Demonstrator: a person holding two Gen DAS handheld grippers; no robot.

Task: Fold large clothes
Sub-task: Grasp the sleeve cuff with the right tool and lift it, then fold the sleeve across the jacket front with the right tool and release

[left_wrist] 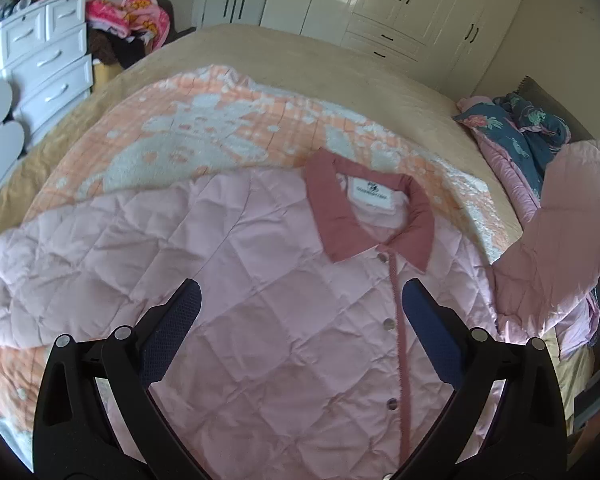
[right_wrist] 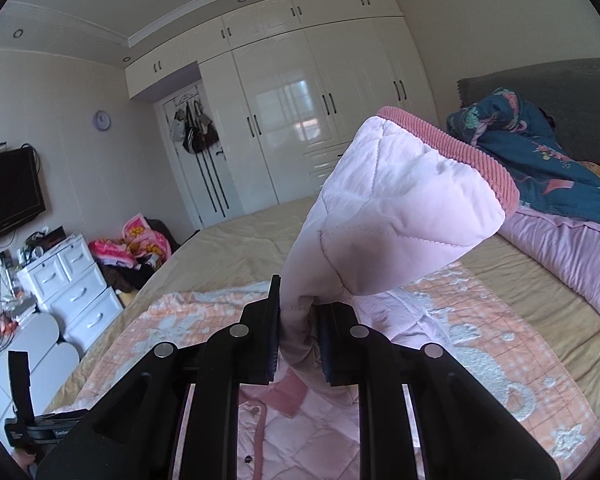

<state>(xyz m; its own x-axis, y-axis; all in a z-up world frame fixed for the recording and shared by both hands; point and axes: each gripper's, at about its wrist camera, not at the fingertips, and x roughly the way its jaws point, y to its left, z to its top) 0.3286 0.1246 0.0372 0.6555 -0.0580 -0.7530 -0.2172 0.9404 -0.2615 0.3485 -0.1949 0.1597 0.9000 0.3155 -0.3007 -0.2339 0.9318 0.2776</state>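
A pink quilted jacket (left_wrist: 260, 280) with a darker pink collar (left_wrist: 340, 216) lies face up on an orange and white blanket (left_wrist: 204, 120) on the bed. My left gripper (left_wrist: 300, 292) hovers open above the jacket's chest, nothing between its blue pads. In the left wrist view the jacket's sleeve (left_wrist: 572, 232) rises off the bed at the right. My right gripper (right_wrist: 298, 320) is shut on that sleeve (right_wrist: 388, 216), whose ribbed pink cuff (right_wrist: 460, 152) stands up above the jaws. The jacket's front (right_wrist: 284, 432) shows below the right gripper.
A tan bedspread (left_wrist: 300, 52) covers the bed. Folded bedding in blue floral and pink (right_wrist: 540, 168) lies at the headboard side. White drawers (right_wrist: 76, 288) and a clothes heap (right_wrist: 140, 244) stand beside the bed, wardrobes (right_wrist: 300, 120) behind. The left gripper's body (right_wrist: 40, 428) shows at lower left.
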